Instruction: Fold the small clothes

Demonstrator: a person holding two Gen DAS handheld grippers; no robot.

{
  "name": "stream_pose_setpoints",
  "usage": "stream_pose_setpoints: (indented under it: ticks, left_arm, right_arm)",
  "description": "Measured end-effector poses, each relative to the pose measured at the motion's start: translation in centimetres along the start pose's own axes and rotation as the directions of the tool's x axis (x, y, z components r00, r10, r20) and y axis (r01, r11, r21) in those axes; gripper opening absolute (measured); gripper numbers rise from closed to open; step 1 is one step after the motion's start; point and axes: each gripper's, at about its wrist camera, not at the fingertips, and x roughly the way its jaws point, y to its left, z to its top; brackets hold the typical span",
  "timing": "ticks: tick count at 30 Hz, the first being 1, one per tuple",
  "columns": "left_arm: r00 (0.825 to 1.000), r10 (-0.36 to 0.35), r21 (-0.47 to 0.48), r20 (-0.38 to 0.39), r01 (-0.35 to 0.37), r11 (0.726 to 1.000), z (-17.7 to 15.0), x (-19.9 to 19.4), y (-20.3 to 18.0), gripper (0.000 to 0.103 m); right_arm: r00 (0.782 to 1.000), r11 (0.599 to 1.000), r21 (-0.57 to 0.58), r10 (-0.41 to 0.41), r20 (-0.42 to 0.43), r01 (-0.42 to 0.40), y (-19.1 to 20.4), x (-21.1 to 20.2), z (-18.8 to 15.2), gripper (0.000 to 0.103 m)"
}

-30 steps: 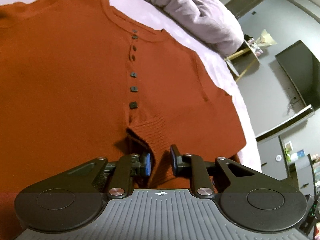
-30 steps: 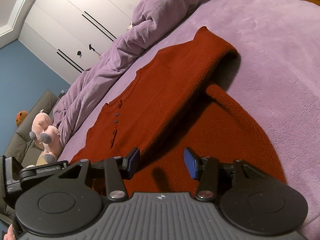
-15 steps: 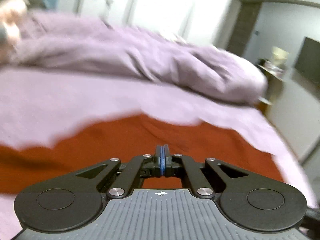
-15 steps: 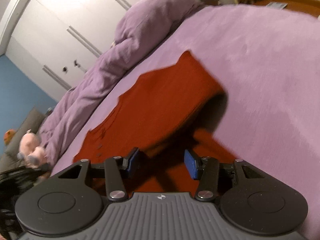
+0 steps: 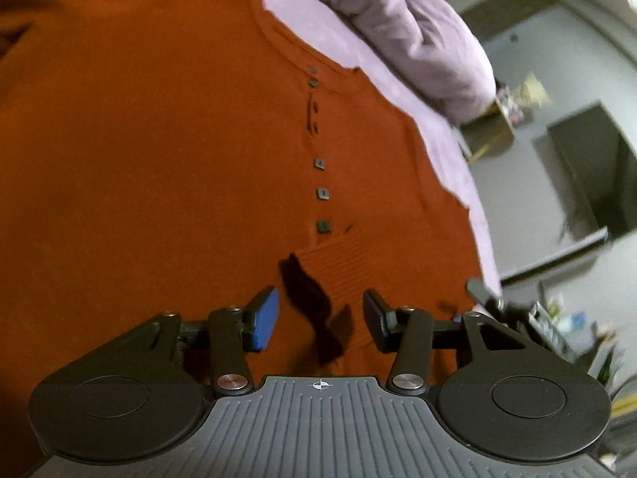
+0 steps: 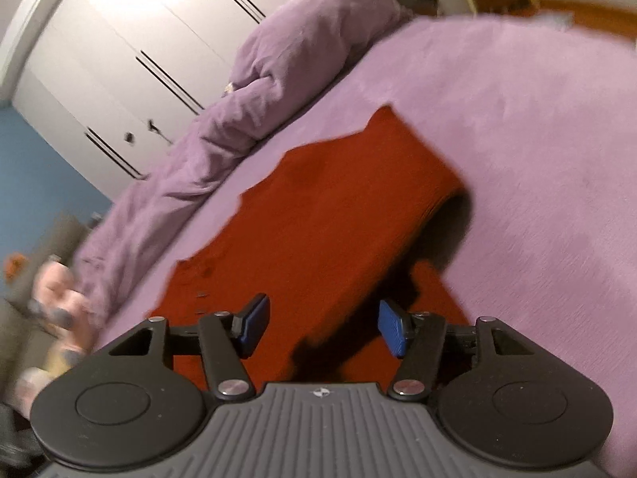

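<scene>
Now both sets of jaws have just been opening and hold nothing; the rust sweater (image 5: 167,167) lies on the bed (image 6: 517,127) ahead of them. Left gripper (image 5: 320,314) straddles the ribbed cuff (image 5: 346,263); right gripper (image 6: 320,324) hovers above the folded edge. Snagging either could undo the fold.

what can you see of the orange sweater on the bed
The rust-orange knit sweater lies face up on the purple bedspread, with a row of small dark square buttons running down from the neckline. A ribbed cuff is folded across the front, just below the lowest button. One side is folded over, its edge lifted and casting a shadow. Neither gripper touches it.
</scene>
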Motion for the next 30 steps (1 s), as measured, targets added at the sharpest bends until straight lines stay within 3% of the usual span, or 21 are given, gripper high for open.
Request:
stream_pose_setpoints:
  ticks: [4, 9, 11, 15, 18, 26, 30]
  left_arm:
    - [0.998, -0.062, -0.077, 0.012, 0.063, 0.995, 0.0, -0.2, 0.3, 0.051]
    - [0.997, -0.075, -0.114, 0.001, 0.075, 0.991, -0.5, -0.7, 1.0, 0.051]
    - [0.995, -0.096, -0.16, -0.002, 0.095, 0.982, -0.1, -1.0, 1.7, 0.051]
    - [0.987, -0.159, -0.211, -0.004, 0.154, 0.965, -0.5, -1.1, 2.4, 0.051]
    - [0.973, -0.231, -0.264, 0.017, 0.227, 0.937, -0.3, -0.4, 2.3, 0.051]
    - [0.963, -0.268, -0.314, 0.007, 0.257, 0.914, -0.5, 0.4, 2.0, 0.054]
    - [0.947, -0.316, -0.388, 0.052, 0.31, 0.868, -1.2, 0.1, 3.0, 0.057]
  right_arm:
    - [0.977, 0.98, 0.114, 0.177, -0.122, -0.164, 0.6, 1.4, -2.2, 0.053]
    - [0.948, 0.958, 0.21, 0.241, -0.206, -0.198, 1.3, 4.4, -4.2, 0.024]
    - [0.938, 0.946, 0.246, 0.268, -0.219, -0.212, 1.4, 5.0, -4.6, 0.008]
    - [0.894, 0.852, 0.402, 0.422, -0.15, -0.335, 0.6, 4.7, -5.0, 0.007]
    - [0.888, 0.845, 0.405, 0.437, -0.143, -0.35, 0.9, 4.3, -4.9, 0.007]
    - [0.87, 0.791, 0.469, 0.485, -0.088, -0.393, 0.8, 3.8, -3.9, 0.006]
    - [0.855, 0.763, 0.494, 0.513, -0.072, -0.416, 0.8, 4.0, -3.7, 0.006]
